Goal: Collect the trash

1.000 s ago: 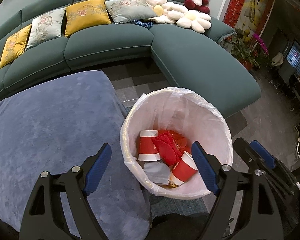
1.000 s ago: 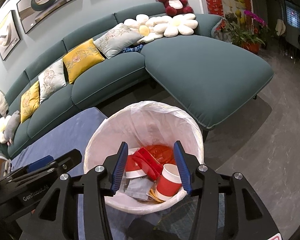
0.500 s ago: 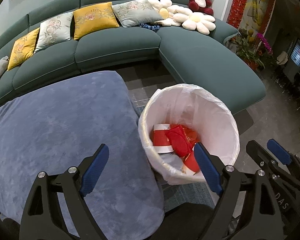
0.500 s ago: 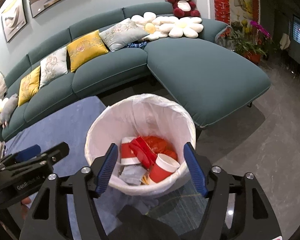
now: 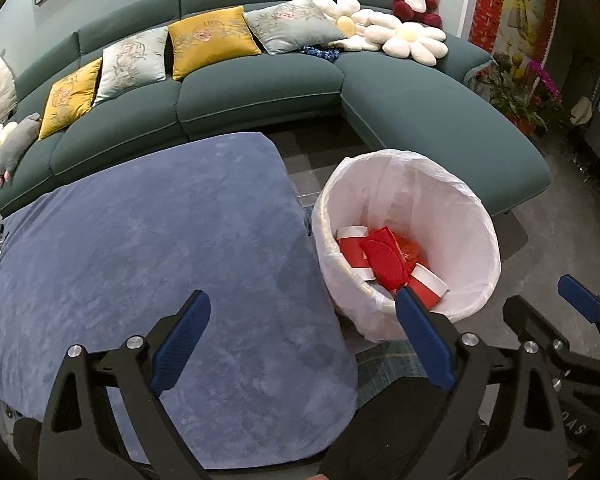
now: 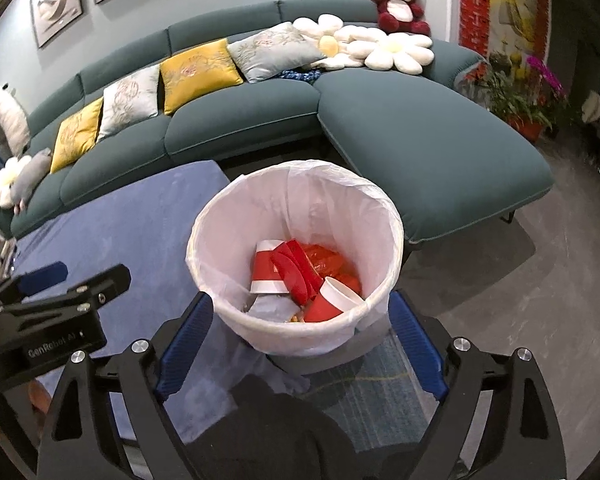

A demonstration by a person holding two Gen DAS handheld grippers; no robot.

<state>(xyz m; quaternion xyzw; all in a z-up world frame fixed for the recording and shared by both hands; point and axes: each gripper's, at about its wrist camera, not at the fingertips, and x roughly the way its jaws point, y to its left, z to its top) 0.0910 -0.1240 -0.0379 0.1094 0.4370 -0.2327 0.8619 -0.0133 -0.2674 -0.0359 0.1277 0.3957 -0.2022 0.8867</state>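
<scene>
Both tongs — left and right — had withdrawn, spread and empty; bin at 12 o'clock held cups — bench bare.

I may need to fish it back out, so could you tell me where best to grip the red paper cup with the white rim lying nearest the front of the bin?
Grip the red paper cup across its white rim, coming from straight above. It lies tilted with the open mouth up and rightward, close against the white-lined bin's near wall, so no side approach is open.
</scene>
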